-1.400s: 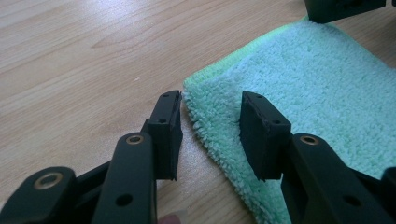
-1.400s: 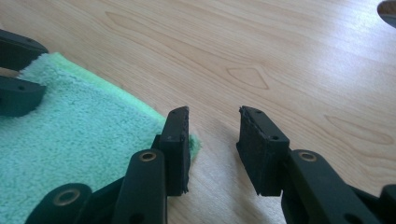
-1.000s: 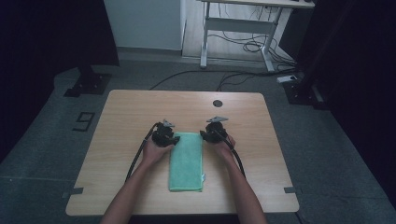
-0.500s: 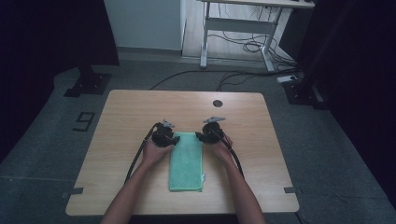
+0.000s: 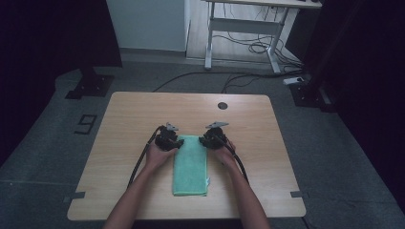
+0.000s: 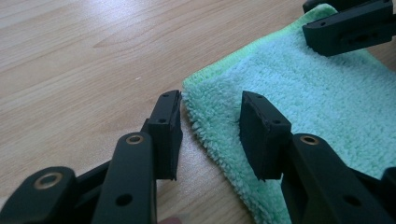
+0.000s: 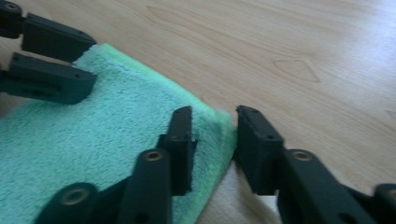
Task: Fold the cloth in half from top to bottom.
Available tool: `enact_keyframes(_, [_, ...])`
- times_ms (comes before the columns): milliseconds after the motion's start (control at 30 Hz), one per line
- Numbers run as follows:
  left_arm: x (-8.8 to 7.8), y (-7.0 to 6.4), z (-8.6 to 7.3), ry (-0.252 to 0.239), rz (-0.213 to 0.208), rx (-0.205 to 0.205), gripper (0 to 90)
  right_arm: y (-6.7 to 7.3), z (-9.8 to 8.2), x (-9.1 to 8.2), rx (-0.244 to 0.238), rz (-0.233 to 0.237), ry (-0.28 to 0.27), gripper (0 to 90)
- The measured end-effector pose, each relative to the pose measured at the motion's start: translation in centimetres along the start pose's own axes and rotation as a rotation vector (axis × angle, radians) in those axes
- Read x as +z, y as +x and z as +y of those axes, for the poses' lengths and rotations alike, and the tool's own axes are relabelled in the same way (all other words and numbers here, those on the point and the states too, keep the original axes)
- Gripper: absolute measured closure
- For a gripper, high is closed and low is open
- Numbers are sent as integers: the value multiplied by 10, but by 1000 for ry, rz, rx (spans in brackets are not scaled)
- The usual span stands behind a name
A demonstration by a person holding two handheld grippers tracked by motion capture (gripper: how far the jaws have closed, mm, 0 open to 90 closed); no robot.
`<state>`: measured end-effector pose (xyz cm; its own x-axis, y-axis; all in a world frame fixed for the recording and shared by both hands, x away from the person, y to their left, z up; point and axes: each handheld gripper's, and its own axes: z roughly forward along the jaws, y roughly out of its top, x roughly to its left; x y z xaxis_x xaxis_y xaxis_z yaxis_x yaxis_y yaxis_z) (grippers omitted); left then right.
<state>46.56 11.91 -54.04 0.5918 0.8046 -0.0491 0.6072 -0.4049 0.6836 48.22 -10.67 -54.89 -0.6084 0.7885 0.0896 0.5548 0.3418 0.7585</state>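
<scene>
towel [image 5: 190,164]: folded strip on the counter [image 5: 133,119], far corners at 12 o'clock.
left gripper [image 6: 210,123]: fingers apart, straddling left corner edge.
right gripper [image 7: 212,135]: fingers just closing on right corner, not yet clamped.
step: we pinch both corners evenly, then lift together.

Your high view looks forward and down on the whole table [image 5: 143,114] from above your side. Each gripper view rides low and close behind its own jaws, facing a far corner of the towel [image 6: 327,88]. Both share that far edge, each catching the other gripper's jaws beyond.
</scene>
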Motion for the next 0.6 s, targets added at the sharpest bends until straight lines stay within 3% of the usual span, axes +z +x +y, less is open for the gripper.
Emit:
enact_keyframes(167, [0,0,0,0,2,0,583,1,-1,0,3,41,1,827])
enact_keyframes(333, [-4,4,-1,3,-8,-23,549,0,-2,0,10,51,-9,840])
enact_keyframes(500, [-11,11,3,-32,6,-45,551,0,-3,-1,4,53,-15,841])
enact_keyframes(600, [-6,14,9,4,-14,-53,535,0,-3,-2,-1,52,-10,840])
